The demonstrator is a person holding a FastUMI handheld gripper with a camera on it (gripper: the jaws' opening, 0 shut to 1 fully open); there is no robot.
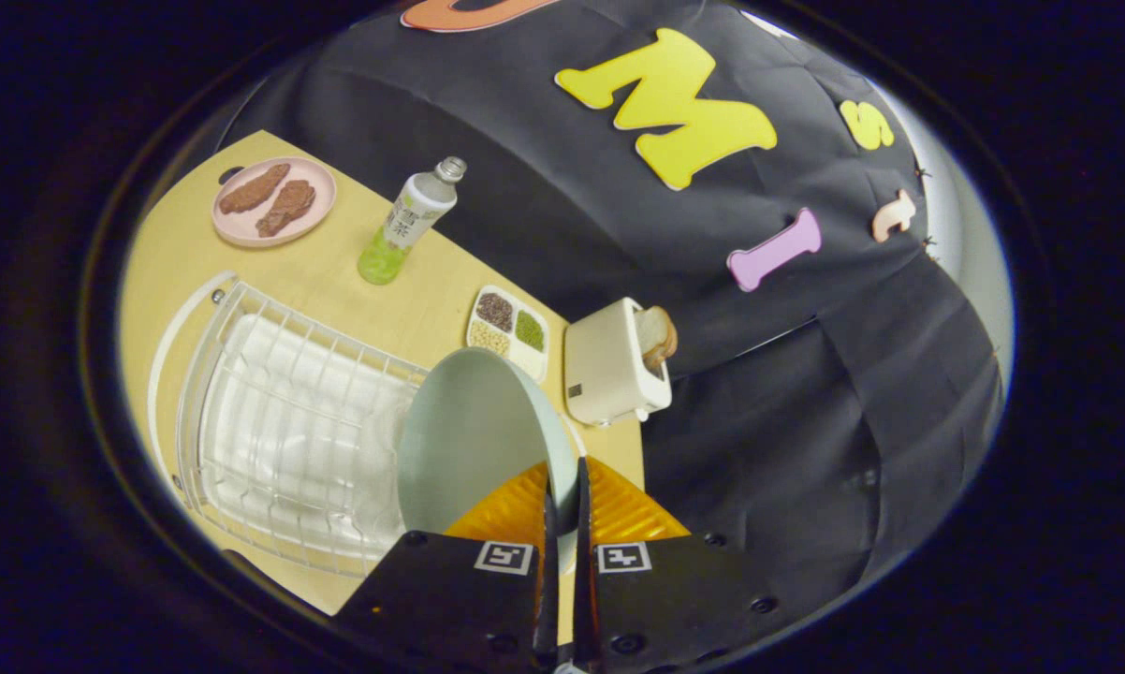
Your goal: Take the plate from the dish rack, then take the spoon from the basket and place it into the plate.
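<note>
The gripper (pixel 562 496) had its two orange ribbed jaws drawn narrow, pinching between them the rim of the pale green round plate (pixel 474 440), which hung edge-on above the table, lifted clear of the white wire dish rack (pixel 282 421) and just beside it. The plate looked stiff and glazed, probably ceramic or melamine (either way smooth and likely slippery), and a rim pinch seemed the only workable hold; being held by one edge, it would tend to swing or slide if tilted sharply. Setting it down flat on the light wooden table (pixel 422 309) would call for a gentle lowering. The rack sat on a white drip tray, its thin wires curving in rows. Beyond it lay a pink round plate (pixel 273 201) with brown slabs of food, a clear plastic bottle (pixel 408 222) of greenish drink, a white divided dish (pixel 508 333) of grains, and a cream boxy toaster (pixel 611 374) with bread standing in it.
</note>
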